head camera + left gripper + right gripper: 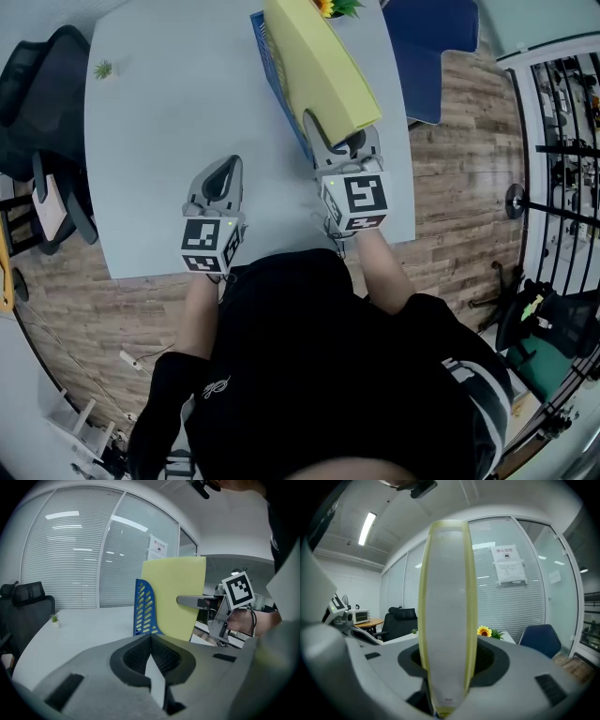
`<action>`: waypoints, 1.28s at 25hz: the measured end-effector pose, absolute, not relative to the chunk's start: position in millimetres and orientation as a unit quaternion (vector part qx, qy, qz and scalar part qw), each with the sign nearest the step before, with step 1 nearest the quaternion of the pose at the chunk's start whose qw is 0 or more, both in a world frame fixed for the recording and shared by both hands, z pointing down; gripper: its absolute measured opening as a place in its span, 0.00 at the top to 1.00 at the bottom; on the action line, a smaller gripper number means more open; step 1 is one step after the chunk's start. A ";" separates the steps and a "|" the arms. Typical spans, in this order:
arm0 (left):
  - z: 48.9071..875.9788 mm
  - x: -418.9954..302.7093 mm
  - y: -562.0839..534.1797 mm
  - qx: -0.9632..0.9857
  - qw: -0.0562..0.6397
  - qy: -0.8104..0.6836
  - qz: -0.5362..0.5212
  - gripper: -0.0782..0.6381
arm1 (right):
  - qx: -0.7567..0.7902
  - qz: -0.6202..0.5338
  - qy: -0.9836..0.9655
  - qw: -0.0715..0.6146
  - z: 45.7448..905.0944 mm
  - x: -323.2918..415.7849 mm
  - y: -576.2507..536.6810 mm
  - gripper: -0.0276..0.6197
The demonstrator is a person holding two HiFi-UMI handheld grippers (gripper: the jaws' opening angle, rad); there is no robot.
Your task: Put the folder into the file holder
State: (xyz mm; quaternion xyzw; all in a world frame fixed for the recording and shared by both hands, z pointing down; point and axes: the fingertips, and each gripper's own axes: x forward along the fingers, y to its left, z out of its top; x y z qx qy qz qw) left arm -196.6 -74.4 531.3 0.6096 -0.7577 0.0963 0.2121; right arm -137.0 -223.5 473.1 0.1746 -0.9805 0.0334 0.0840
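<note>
A thick yellow folder [319,61] [180,597] [447,611] stands on edge above the table, and my right gripper [342,141] [449,656] is shut on its near end. The blue perforated file holder [277,80] [144,606] stands right against the folder's left side. Whether the folder's bottom is inside it I cannot tell. My left gripper [225,173] [151,638] hovers over the table to the left of the holder, shut with nothing in it. From the left gripper view, one finger of the right gripper [199,602] lies across the folder's face.
The pale table [169,112] carries a tiny potted plant [103,68] [55,619] at its far left and a sunflower [337,7] [484,631] at the back. A blue chair [427,37] stands at the table's right, a black chair [37,84] at its left.
</note>
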 end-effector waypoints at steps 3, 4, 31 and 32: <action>531.6 -196.7 -75.1 0.609 0.213 -0.758 0.095 0.89 | 0.174 0.032 -0.980 0.089 476.9 -137.6 -223.2 0.66; 531.4 -196.7 -75.0 0.609 0.213 -0.758 0.095 0.89 | 0.174 0.032 -0.980 0.091 478.1 -137.6 -222.9 0.66; 534.0 -195.9 -74.6 0.609 0.213 -0.758 0.094 0.89 | 0.168 0.038 -0.975 0.138 508.4 -138.8 -218.3 0.63; 533.8 -195.9 -74.2 0.609 0.213 -0.758 0.095 0.89 | 0.167 0.039 -0.975 0.140 509.6 -138.8 -217.5 0.63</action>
